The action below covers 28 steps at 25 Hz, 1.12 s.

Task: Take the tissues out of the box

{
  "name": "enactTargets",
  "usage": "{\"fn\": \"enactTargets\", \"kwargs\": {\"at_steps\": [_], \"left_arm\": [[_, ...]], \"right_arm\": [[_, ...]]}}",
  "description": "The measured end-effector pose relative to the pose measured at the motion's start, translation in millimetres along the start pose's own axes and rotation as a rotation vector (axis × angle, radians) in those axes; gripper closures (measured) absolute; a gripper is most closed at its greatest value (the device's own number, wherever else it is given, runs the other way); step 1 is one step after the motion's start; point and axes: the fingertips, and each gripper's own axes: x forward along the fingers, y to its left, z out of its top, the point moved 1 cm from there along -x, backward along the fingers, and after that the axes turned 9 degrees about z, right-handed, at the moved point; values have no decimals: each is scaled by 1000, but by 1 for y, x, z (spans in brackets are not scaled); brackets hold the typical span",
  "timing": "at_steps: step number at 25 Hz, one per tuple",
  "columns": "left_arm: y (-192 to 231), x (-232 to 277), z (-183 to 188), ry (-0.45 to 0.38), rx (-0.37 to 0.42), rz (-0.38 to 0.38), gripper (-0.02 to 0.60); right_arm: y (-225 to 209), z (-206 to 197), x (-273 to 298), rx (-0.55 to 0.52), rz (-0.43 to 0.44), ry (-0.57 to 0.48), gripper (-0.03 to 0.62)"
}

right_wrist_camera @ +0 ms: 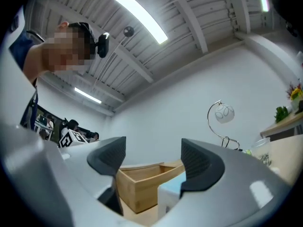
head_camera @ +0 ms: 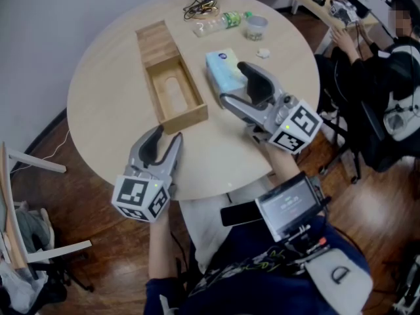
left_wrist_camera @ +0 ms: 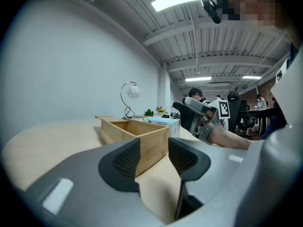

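Note:
On the round table (head_camera: pixel 105 104) an open, empty wooden box (head_camera: pixel 172 90) lies, its lid (head_camera: pixel 155 39) set at the far end. A pale blue tissue pack (head_camera: pixel 222 71) rests on the table just right of the box. My right gripper (head_camera: pixel 231 82) hovers over the pack's near right side, open, with nothing between its fingers. Its own view looks upward past the box (right_wrist_camera: pixel 139 181) and the pack (right_wrist_camera: pixel 169 193). My left gripper (head_camera: pixel 167 135) sits low by the box's near end, open and empty. Through the left gripper (left_wrist_camera: pixel 154 157) I see the box (left_wrist_camera: pixel 137 136) and the pack (left_wrist_camera: pixel 163 122).
A plastic bottle (head_camera: pixel 220 21), a clear cup (head_camera: pixel 256 26), tangled cables (head_camera: pixel 202 2) and a small white scrap (head_camera: pixel 263 53) lie at the table's far side. A seated person (head_camera: pixel 377 77) is close at the right. A screen device (head_camera: pixel 289 205) hangs at my chest.

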Motion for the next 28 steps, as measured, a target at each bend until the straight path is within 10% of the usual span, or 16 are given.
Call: {"fn": "enactTargets", "kwargs": {"at_steps": [23, 28], "left_arm": [[2, -3, 0, -2, -3, -3, 390], [3, -5, -1, -2, 6, -5, 390]], "right_arm": [[73, -43, 19, 28, 280, 205, 355], [77, -43, 19, 30, 290, 203, 478]]}}
